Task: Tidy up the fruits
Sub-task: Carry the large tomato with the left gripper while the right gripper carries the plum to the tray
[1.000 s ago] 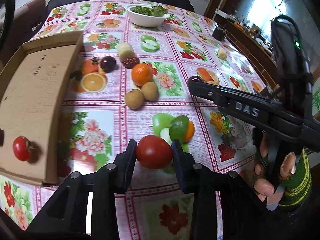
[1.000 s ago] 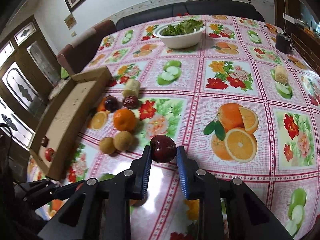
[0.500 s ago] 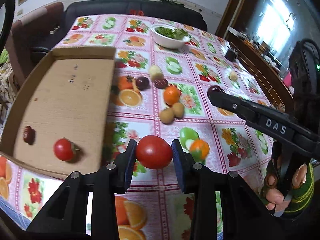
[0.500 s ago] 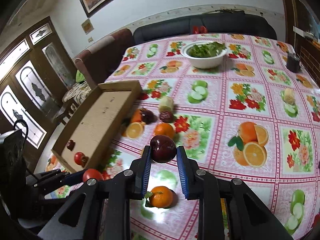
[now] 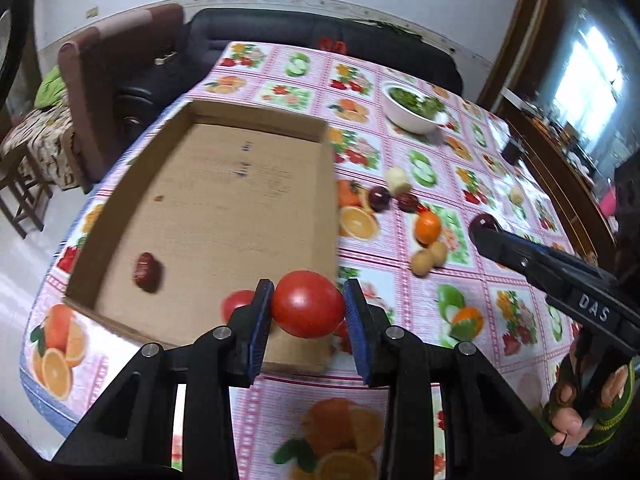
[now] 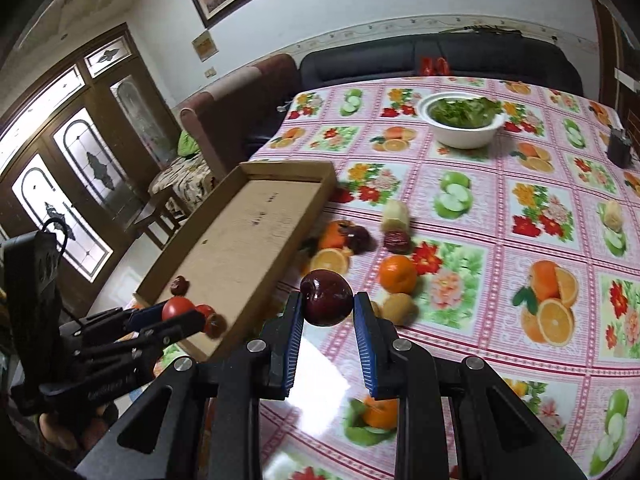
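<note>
My left gripper is shut on a red tomato, held above the near right corner of the cardboard tray. In the tray lie a dark red fruit and a second tomato, which my left finger partly hides. My right gripper is shut on a dark red plum, above the tablecloth just right of the tray. The right wrist view shows the left gripper with its tomato low at the left. Loose on the cloth lie an orange, a kiwi and another plum.
A white bowl of greens stands at the back of the table, and a small black object sits at the far right. A small orange lies near my right gripper. An armchair and a dark sofa border the table.
Both grippers have risen and moved left towards the tray with their fruit. The left one's tomato now hangs over the tray's near corner; the loose fruit stayed put.
</note>
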`<action>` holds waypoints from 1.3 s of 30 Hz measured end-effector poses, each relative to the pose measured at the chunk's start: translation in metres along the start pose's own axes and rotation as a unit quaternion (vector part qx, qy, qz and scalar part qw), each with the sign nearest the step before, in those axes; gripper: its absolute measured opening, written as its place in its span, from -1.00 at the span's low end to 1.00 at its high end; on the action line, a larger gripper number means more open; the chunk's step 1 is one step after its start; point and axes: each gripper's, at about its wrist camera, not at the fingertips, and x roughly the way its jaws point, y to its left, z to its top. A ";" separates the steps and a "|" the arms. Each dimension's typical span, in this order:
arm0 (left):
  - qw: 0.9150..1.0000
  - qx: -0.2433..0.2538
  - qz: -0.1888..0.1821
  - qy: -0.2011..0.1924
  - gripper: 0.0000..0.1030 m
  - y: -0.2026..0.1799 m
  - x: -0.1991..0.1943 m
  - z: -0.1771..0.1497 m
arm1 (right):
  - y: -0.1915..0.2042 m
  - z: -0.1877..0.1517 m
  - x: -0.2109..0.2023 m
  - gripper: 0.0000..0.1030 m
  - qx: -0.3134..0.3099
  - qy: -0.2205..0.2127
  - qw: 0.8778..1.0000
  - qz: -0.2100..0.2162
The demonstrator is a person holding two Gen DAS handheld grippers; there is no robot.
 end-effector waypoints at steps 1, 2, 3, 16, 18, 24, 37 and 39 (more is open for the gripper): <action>1.000 -0.004 0.002 -0.001 -0.36 0.004 -0.001 0.001 | 0.004 0.001 0.002 -0.50 -0.003 0.001 1.000 0.002; 1.000 -0.010 0.005 -0.003 -0.36 0.010 -0.001 0.001 | 0.008 0.002 0.005 -0.50 -0.006 0.003 1.000 0.005; 1.000 -0.013 0.007 -0.004 -0.36 0.013 -0.002 0.002 | 0.010 0.002 0.006 -0.50 -0.008 0.004 1.000 0.007; 0.998 -0.046 0.034 0.000 -0.36 0.054 0.008 0.005 | 0.050 0.011 0.033 -0.50 -0.034 0.022 0.998 0.041; 0.998 -0.049 0.036 0.002 -0.36 0.057 0.010 0.005 | 0.058 0.012 0.042 -0.50 -0.038 0.029 0.998 0.046; 0.998 -0.054 0.043 0.006 -0.36 0.066 0.018 0.006 | 0.077 0.016 0.062 -0.51 -0.052 0.042 0.996 0.059; 0.997 -0.063 0.051 0.014 -0.36 0.082 0.037 0.019 | 0.095 0.023 0.114 -0.50 -0.067 0.080 0.992 0.065; 0.996 -0.064 0.056 0.013 -0.36 0.086 0.040 0.024 | 0.096 0.023 0.123 -0.50 -0.068 0.087 0.992 0.064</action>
